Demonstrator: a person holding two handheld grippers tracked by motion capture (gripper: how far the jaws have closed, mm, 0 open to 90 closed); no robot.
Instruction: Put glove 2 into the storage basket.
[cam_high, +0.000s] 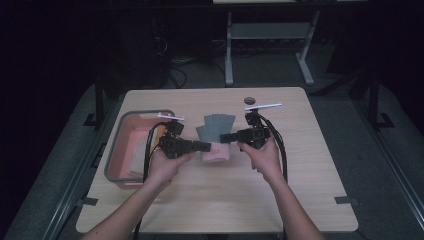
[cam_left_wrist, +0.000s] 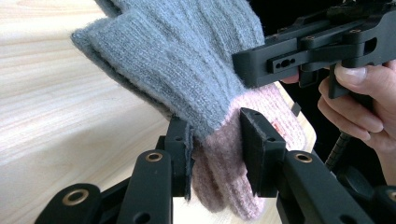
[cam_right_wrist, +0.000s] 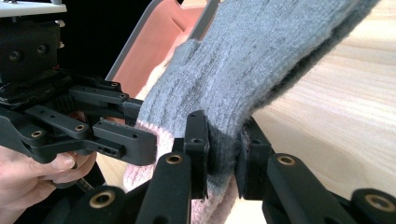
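A knitted glove (cam_high: 216, 127), grey with a pink cuff (cam_high: 218, 155), hangs between my two grippers just above the middle of the table. My left gripper (cam_high: 207, 146) comes in from the left and is shut on the glove's cuff end; in the left gripper view its jaws (cam_left_wrist: 217, 149) pinch the knit where grey meets pink (cam_left_wrist: 224, 182). My right gripper (cam_high: 225, 137) comes in from the right and is shut on the same end; in the right gripper view (cam_right_wrist: 224, 149) the grey knit (cam_right_wrist: 243, 70) bunches between its pads. The grey finger part reaches away toward the far side.
A pink bin with a grey rim (cam_high: 116, 150) stands at the table's left edge, with pale cloth (cam_high: 134, 161) lying in it. The wooden table (cam_high: 300, 170) has a small round dark cap (cam_high: 250, 100) near its far edge. A metal table frame (cam_high: 229, 55) stands beyond.
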